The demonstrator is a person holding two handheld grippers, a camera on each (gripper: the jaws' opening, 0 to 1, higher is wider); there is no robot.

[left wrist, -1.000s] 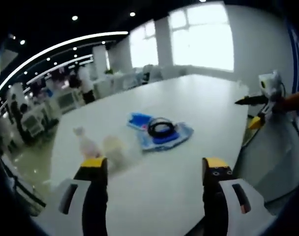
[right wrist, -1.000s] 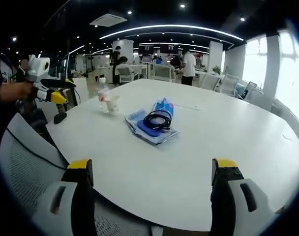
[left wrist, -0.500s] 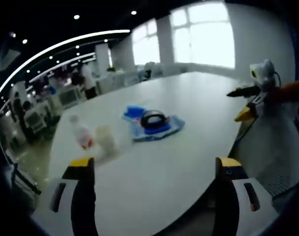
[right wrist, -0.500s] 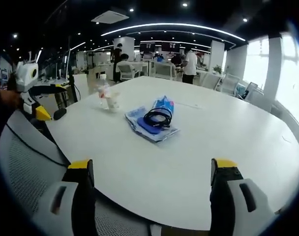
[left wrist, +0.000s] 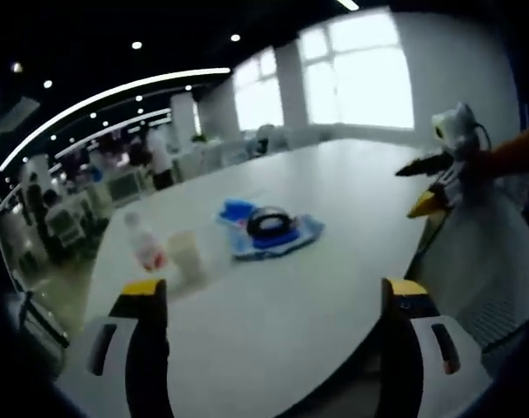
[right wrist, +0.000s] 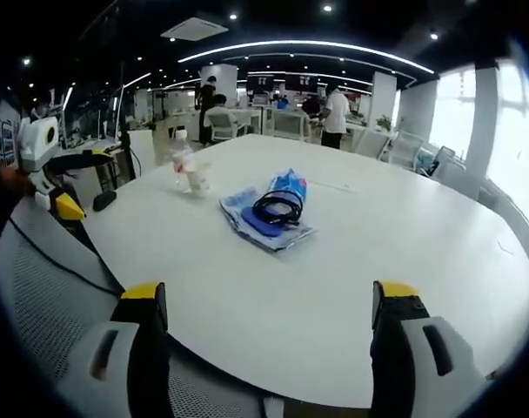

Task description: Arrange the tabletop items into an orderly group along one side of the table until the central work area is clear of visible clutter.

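Grippers held wide apart, nothing grasped.
Black cable [right wrist: 278,209] is seen on blue pouches [right wrist: 263,228] mid-frame on the tabletop [right wrist: 351,279]; bottle [right wrist: 183,165] at upper left.

Mesh chair [right wrist: 47,287], windows [left wrist: 360,74], people (apparently standing) [right wrist: 337,117] behind.

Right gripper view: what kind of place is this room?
Probably an open-plan office. A large white table stands in front, a mesh chair at its edge; behind it are desks with people, under curved ceiling lights.
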